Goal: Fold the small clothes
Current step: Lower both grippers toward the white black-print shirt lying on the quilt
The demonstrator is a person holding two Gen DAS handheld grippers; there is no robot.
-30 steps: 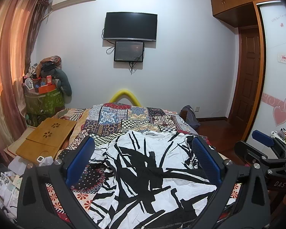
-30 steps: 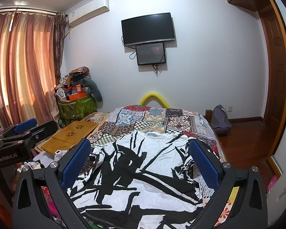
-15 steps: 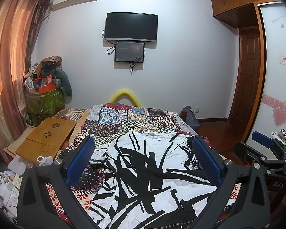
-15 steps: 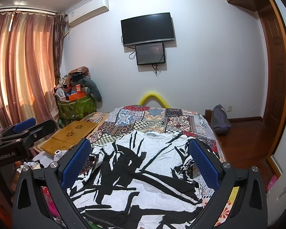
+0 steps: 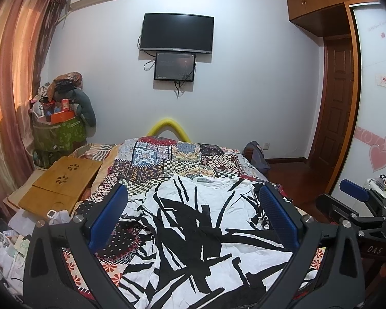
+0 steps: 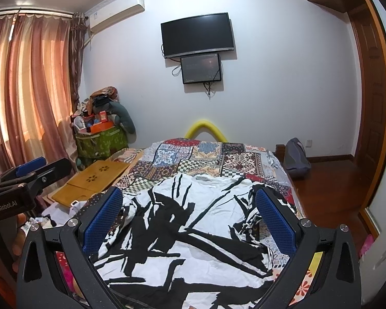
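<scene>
A white shirt with black brush-stroke print (image 5: 193,229) lies spread on the patchwork bedspread (image 5: 167,159), collar at the far end. It also shows in the right wrist view (image 6: 187,229). My left gripper (image 5: 191,195) is open and empty, held above the near part of the shirt. My right gripper (image 6: 189,195) is open and empty, also above the shirt. The right gripper shows at the right edge of the left wrist view (image 5: 355,200), and the left gripper shows at the left edge of the right wrist view (image 6: 31,172).
A bamboo lap tray (image 5: 61,185) lies at the bed's left side, with papers and a white bag (image 5: 25,221) by it. A green bin piled with clutter (image 5: 59,128) stands in the left corner. A grey bag (image 6: 296,159) sits on the wooden floor right of the bed.
</scene>
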